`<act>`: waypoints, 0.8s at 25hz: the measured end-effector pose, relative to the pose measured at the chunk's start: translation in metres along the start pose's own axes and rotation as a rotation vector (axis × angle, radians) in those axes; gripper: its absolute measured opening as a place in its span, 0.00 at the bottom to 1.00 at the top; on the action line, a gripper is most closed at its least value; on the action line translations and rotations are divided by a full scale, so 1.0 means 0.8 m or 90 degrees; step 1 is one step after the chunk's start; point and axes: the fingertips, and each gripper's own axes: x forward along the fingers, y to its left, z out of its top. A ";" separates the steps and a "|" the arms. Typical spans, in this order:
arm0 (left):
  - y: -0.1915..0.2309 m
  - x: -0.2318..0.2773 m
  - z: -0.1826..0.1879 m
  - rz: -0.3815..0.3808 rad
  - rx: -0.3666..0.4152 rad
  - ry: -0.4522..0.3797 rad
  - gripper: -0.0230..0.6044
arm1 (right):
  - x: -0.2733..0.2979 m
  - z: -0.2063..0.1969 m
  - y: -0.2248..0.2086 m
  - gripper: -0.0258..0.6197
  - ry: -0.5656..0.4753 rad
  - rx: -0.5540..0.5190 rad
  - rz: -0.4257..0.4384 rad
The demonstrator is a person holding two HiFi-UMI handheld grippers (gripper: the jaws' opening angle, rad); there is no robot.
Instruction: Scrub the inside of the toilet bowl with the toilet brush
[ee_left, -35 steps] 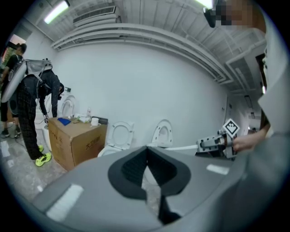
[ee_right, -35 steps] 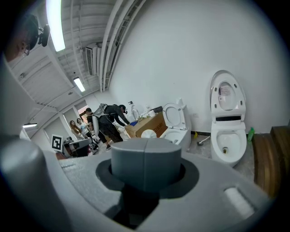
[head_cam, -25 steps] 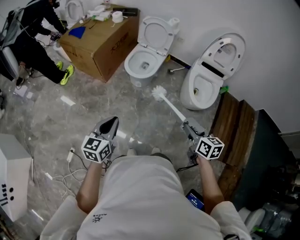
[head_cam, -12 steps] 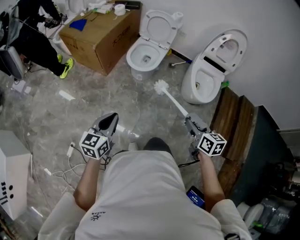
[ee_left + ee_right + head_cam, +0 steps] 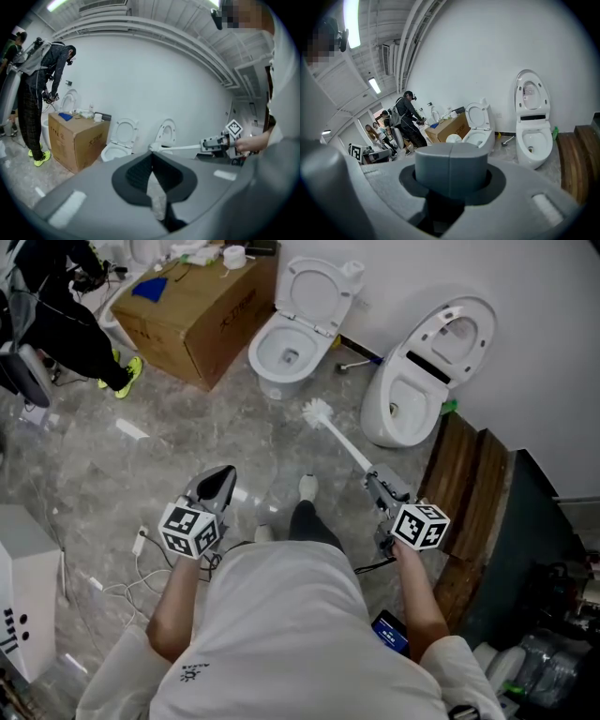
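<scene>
R gripper (image 5: 373,481) jaws clamped on toilet brush (image 5: 319,413) handle, head at frame centre-top (short of toilet bowl (image 5: 265,374)). L gripper (image 5: 221,482) jaws together, empty.

From where I stand, the closed right claw (image 5: 451,164) blocks nearly all of the toilet brush (image 5: 453,138) in the right gripper view. Only its white head peeks over the top. In the head view, the frame edge cuts off a bystander (image 5: 58,326) at upper left and a white box (image 5: 23,615) at lower left.

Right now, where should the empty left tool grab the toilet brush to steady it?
Probably the bare white handle of the toilet brush, between the bristle head and the right tool, approached from its left side: slim, straight, and facing the left tool.
</scene>
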 end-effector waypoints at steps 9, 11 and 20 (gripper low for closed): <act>0.012 0.085 0.029 0.010 -0.006 0.007 0.01 | 0.061 0.057 -0.048 0.27 0.014 0.002 0.039; 0.014 0.106 0.044 0.011 -0.006 0.001 0.01 | 0.073 0.072 -0.064 0.27 0.018 0.000 0.043; 0.016 0.212 0.091 0.038 -0.003 -0.001 0.02 | 0.129 0.148 -0.142 0.27 0.036 -0.016 0.074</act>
